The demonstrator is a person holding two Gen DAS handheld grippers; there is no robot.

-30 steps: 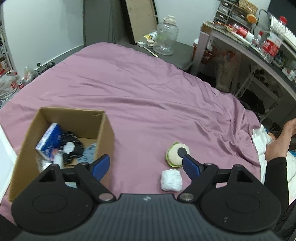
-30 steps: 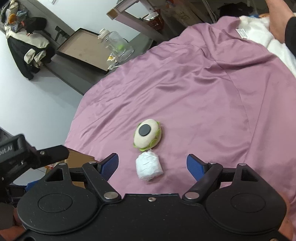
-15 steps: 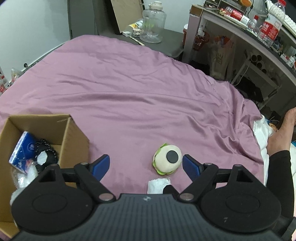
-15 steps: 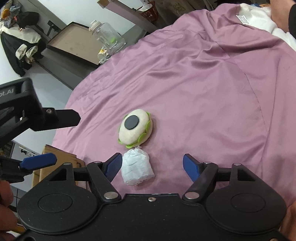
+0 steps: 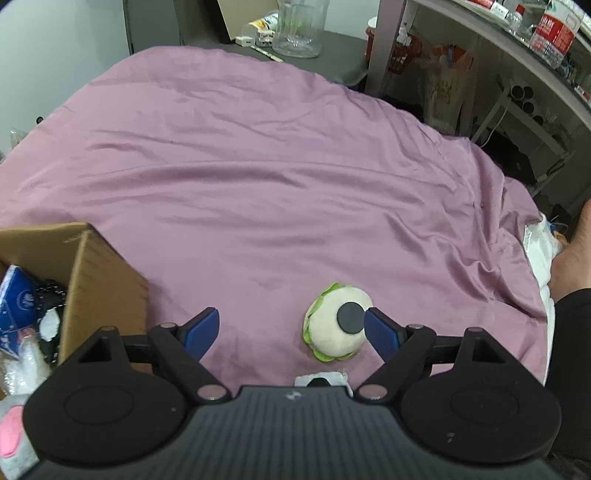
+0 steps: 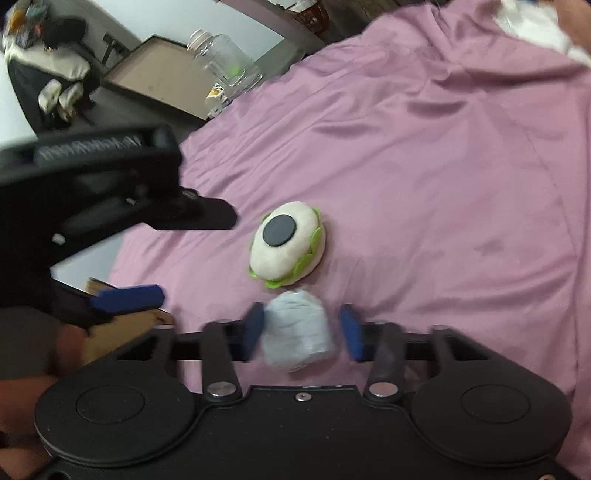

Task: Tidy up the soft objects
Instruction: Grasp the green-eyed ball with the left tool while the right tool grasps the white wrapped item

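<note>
A cream plush eyeball toy with a green frill (image 5: 338, 325) (image 6: 286, 245) lies on the purple bedsheet (image 5: 277, 192). Just nearer to me lies a white wrapped bundle (image 6: 297, 334), mostly hidden under the gripper body in the left wrist view (image 5: 321, 377). My right gripper (image 6: 303, 332) straddles the bundle; its left pad touches it and a small gap shows at the right pad. My left gripper (image 5: 291, 328) (image 6: 173, 258) is open, its right fingertip beside the plush toy. An open cardboard box (image 5: 96, 280) at the left holds a blue packet and other soft items.
A glass jar (image 5: 301, 26) stands on the floor beyond the bed. A cluttered desk and shelves (image 5: 517, 55) run along the right. A person's sleeve and bare limb (image 5: 572, 280) rest at the bed's right edge by white bedding. A grey and pink plush (image 5: 13, 439) sits bottom left.
My left gripper swung right, away from the box and up to the plush toy. My right gripper dropped onto the white bundle and its fingers narrowed around it.
</note>
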